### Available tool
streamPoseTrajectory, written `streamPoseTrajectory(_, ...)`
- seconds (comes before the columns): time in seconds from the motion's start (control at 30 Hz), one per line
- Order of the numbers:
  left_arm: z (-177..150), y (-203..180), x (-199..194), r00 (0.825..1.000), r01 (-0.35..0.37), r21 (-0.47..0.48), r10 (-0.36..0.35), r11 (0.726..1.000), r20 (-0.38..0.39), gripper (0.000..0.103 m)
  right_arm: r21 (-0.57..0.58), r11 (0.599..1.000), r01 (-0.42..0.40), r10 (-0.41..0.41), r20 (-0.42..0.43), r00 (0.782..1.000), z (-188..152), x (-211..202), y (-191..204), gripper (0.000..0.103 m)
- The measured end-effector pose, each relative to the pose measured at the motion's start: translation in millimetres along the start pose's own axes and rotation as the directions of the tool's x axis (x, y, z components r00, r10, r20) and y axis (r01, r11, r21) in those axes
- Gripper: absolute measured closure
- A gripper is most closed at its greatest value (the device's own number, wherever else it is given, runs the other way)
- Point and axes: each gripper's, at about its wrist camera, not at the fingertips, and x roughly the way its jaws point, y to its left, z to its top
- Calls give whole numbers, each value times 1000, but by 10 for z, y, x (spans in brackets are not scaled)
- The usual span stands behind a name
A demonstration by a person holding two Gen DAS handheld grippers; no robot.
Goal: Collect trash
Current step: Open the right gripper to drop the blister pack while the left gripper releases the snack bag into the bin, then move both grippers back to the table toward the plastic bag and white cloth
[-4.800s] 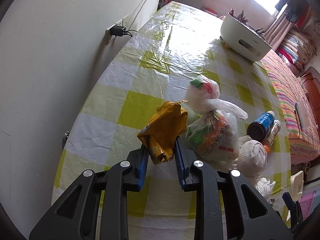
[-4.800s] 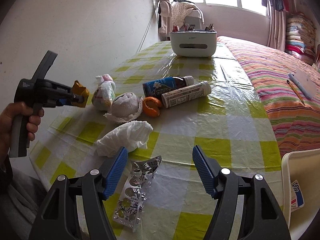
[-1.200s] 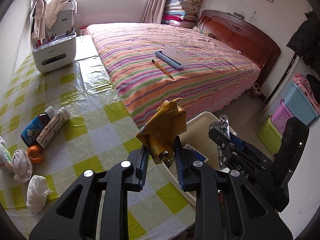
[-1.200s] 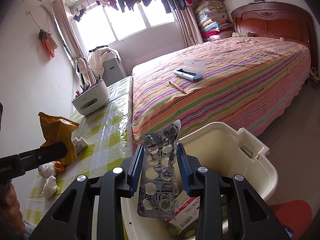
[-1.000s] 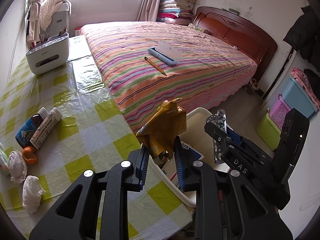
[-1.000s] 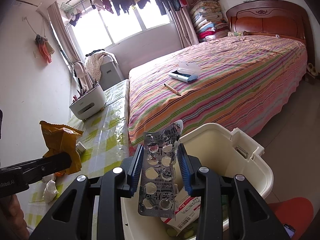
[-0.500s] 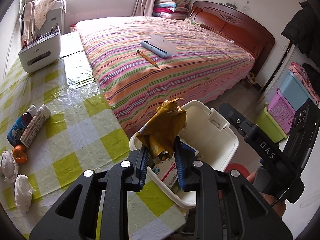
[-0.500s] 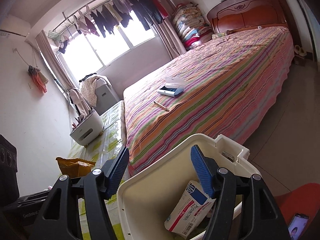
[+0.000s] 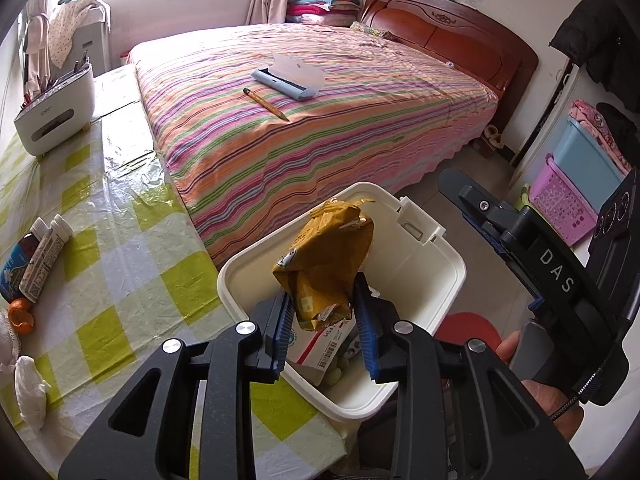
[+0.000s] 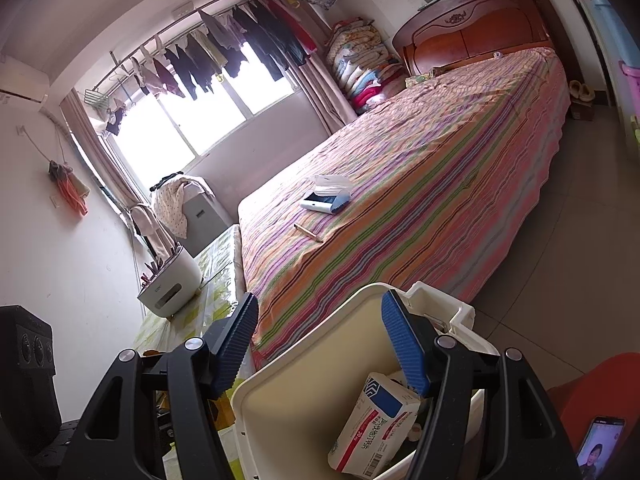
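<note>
Crumpled yellow wrapper (image 9: 326, 256) over white bin (image 9: 436, 256)

The left wrist view looks steeply down, close over the bin (image 9: 436, 280) beside the bench (image 9: 120, 248); the right wrist view looks flatter, across the bin (image 10: 304, 396) toward the window (image 10: 208, 120). Both share bin and bed (image 9: 320, 120).

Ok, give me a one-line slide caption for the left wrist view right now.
Left gripper, jaws opening, with the yellow snack bag between them over the white bin beside the checked table.

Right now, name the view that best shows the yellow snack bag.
Left wrist view: the yellow snack bag fills the centre between the opening left gripper pads, above the white bin. The right wrist view shows nothing clear of it.
</note>
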Motion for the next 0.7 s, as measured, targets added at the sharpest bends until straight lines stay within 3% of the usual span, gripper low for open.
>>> streamPoseTrajectory(0.1, -8, -67, 36, 1000, 10, 11, -10, 1000, 1, 69, 8, 1000, -2, 2, 11, 1000, 10, -26, -17, 41)
streamPoseTrajectory(0.2, -21, -99, 45, 1000, 13, 11, -13, 1000, 4, 47, 10, 1000, -2, 2, 18, 1000, 18, -38, -24, 41)
streamPoseTrajectory(0.23, -32, -100, 42, 1000, 8, 8, -8, 1000, 5, 32, 11, 1000, -3, 3, 18, 1000, 22, -40, -29, 41)
streamPoseTrajectory(0.27, -38, -97, 32, 1000, -3, 4, 3, 1000, 10, 25, 13, 1000, -3, 3, 19, 1000, 23, -41, -35, 41)
streamPoseTrajectory(0.7, 77, 346, -346, 994, -50, -135, 62, 990, 87, 24, -7, 999, -40, 40, -5, 999, 14, 1, 102, 41)
